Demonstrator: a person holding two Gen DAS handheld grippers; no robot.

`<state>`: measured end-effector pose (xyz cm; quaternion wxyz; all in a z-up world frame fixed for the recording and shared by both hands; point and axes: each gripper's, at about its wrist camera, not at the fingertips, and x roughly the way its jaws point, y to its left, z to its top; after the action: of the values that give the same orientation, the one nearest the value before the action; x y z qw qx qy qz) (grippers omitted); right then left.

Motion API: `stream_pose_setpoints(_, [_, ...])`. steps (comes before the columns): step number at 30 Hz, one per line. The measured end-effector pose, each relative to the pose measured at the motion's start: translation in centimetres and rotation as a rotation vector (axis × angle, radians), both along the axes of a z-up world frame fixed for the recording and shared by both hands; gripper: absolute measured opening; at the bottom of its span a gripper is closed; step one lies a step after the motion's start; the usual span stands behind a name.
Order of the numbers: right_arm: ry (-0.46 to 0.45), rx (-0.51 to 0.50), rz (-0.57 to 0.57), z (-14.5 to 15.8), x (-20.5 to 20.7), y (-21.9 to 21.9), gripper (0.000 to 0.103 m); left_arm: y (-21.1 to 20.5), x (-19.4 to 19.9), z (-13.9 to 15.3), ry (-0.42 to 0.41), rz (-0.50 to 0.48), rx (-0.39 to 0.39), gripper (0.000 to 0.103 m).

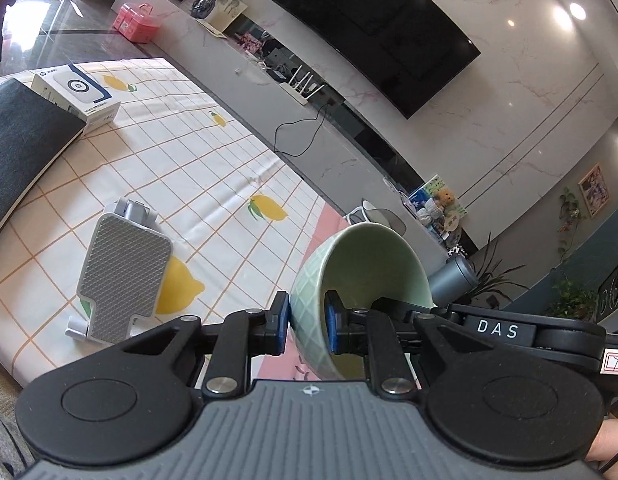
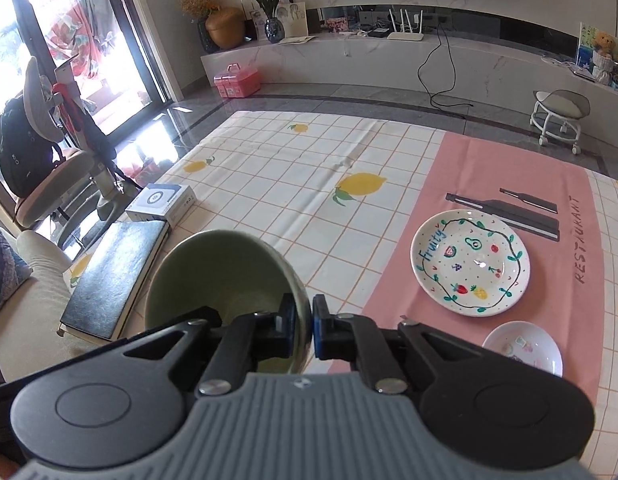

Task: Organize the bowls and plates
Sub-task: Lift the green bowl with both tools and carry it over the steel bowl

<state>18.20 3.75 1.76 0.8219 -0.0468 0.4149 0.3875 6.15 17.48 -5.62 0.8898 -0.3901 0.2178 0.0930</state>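
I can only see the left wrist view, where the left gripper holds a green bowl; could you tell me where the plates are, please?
Observer: A large plate lettered "Fruity" lies flat on the pink mat.
Operator: Thank you. Is anything else on that mat?
Observer: A small plate lies nearer the right gripper, apart from the large plate.
Operator: Is the right gripper free to fetch them?
Observer: No, it is shut on the rim of a green bowl, one finger inside and one outside.
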Motion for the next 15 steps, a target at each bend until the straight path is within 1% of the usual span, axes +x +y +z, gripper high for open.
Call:
stream_pose_setpoints(3, [-0.004, 0.013, -0.021, 0.6, -0.4, -1.2, 0.007, -0.5, 0.0, 0.3, -0.009, -0.026, -0.001, 0.020])
stream_pose_setpoints(8, [-0.004, 0.044, -0.042, 1.3, -1.0, -3.4, 0.007, -2.1, 0.0, 0.9, -0.017, -0.068, 0.030, 0.020])
stream_pose_setpoints(15, [0.003, 0.055, -0.100, 0.9, -2.1, -7.4, 0.007, -4.6, 0.5, 1.3, -0.027, -0.163, 0.064, 0.020])
